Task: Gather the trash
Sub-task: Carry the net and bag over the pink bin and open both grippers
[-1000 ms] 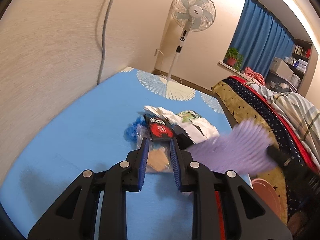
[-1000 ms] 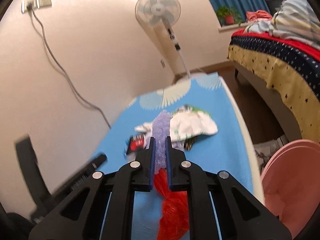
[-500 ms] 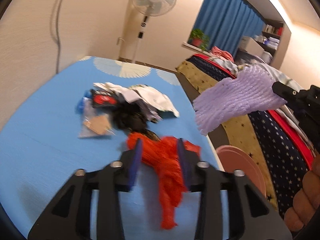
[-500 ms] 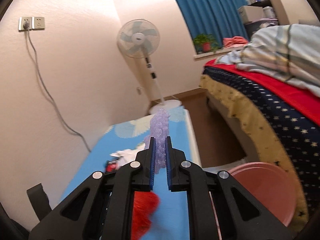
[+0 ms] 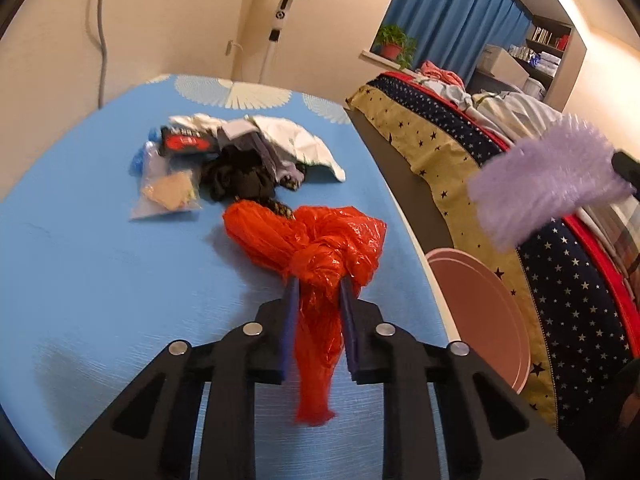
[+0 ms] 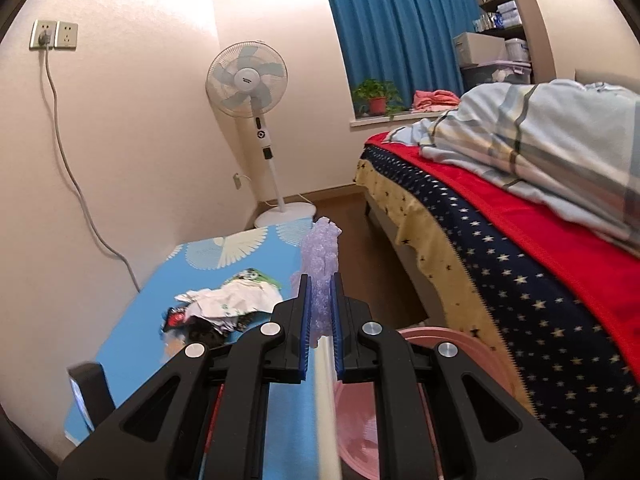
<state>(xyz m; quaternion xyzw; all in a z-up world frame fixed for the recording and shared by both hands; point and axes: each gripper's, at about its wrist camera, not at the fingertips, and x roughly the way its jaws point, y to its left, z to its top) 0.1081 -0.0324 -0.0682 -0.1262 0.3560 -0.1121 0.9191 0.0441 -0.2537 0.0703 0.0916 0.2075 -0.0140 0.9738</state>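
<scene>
Since a second ago, both grippers have swung off the trash pile.

Red plastic bag (image 5: 316, 248) lies mid-frame between the closing left gripper (image 5: 318, 286) fingers, knot at their tips; right gripper (image 6: 320, 284) clamps purple foam net (image 6: 320, 252) above pink bin (image 6: 360, 440), lower right.

left claw (image 5: 318, 286) closing | orange bag (image 5: 316, 240) between, seemingly gripped
</scene>
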